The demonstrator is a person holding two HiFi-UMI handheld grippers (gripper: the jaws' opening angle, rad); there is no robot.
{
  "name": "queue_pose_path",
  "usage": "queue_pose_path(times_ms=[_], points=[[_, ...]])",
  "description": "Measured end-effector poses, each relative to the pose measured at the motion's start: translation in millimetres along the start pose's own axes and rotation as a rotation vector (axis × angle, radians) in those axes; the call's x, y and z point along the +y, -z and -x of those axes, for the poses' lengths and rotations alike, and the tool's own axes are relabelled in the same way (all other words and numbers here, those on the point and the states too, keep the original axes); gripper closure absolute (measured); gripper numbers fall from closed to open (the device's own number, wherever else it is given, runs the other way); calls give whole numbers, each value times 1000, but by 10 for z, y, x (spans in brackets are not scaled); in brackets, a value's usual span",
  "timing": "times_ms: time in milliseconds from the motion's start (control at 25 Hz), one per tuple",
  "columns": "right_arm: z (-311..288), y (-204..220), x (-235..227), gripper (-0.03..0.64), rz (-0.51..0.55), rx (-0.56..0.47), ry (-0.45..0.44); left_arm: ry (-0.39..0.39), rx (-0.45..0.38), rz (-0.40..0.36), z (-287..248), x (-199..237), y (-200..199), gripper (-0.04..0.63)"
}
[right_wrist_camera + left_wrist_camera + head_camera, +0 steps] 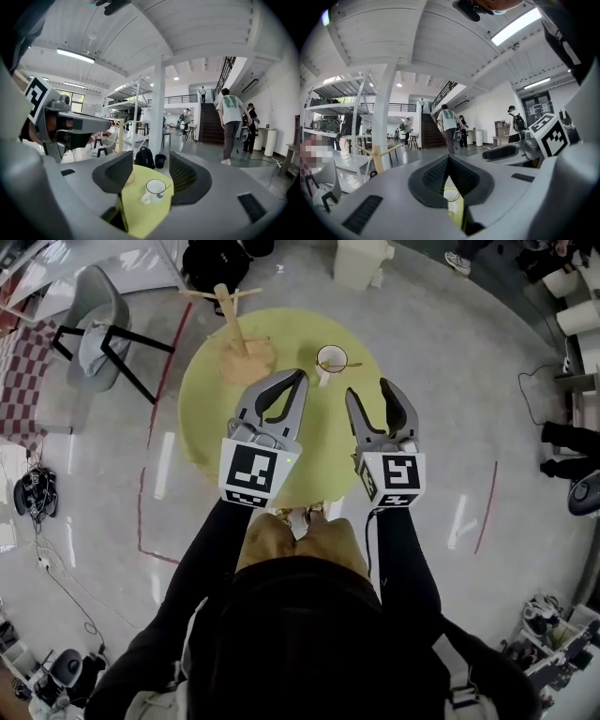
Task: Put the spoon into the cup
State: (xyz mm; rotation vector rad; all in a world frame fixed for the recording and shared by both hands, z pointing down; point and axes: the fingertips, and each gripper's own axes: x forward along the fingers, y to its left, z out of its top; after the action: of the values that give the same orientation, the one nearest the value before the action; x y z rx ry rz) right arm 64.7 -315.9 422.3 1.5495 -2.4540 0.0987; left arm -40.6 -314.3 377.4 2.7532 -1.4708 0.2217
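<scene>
A white cup (331, 360) stands at the far side of the round yellow-green table (206, 418). A thin spoon (351, 365) rests in it, its handle leaning out over the rim to the right. Both grippers hover above the table on the near side of the cup, touching nothing. My left gripper (300, 377) is shut and empty, its tips meeting just left of the cup. My right gripper (367, 388) is open and empty. The right gripper view frames the cup (154, 189) and spoon handle (165, 189) between the jaws. The left gripper view shows the cup (451, 194) through a narrow slit.
A wooden stand on a tan base (246, 357) sits on the table left of the cup. A grey chair (94, 320) stands far left on the floor, and a white bin (361, 261) lies beyond the table. People (230, 124) walk near distant stairs.
</scene>
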Motion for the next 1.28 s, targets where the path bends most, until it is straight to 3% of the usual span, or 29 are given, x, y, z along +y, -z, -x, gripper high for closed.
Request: queue_pose_path(times_ms=[640,760,800,840,960,1280], points=[[498,-714,186,386,-40,-128,74,58,-33,-31,413,37,-428,580],[533,-848,257,442,-25,-156,76,81,-37,-36,469,-5,-449,580],[549,-890,287,488,-4,-165,77,86,-39,-33,482,-12,-451,580],[563,-923,318,585,21,-171,74,87,-42,-30,488,-13,-454,580],[582,-975,415,590,61,-174,39,96,-49,-32,489,-30,-476,580],[565,-924,447,590,10,-151,23,135,-59,-40,506,-46,-530,580]])
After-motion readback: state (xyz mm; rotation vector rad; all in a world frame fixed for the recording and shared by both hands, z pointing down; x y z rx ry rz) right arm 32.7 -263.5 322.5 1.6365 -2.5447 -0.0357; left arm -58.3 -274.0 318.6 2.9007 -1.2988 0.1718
